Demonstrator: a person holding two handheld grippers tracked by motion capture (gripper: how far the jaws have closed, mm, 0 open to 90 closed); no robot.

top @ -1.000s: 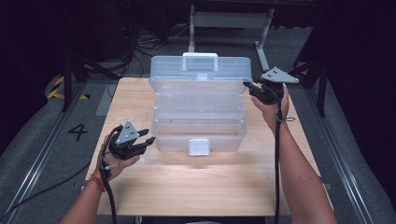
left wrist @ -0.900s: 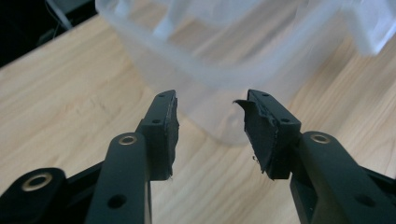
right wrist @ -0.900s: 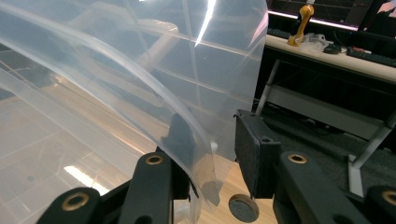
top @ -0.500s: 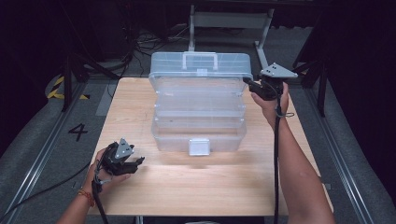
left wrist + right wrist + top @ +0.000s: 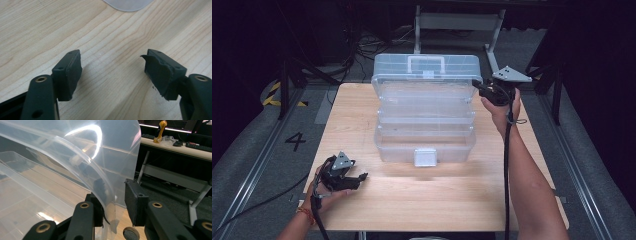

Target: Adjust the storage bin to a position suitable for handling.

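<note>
High view: left tongs just opened (empty); right tongs pinch toolbox lid

Clear plastic tiered toolbox, open, mid-table

Lab: wooden table, floor rails, cables, dark equipment benches.

**Right gripper at the box's clear wall**

We see the right gripper with its two black jaws astride the curved edge of the clear plastic box; the left jaw sits behind the wall, the right jaw outside it. A gap remains beside the right pad. Beyond, we note a dark floor and a table bearing a yellow object
</note>
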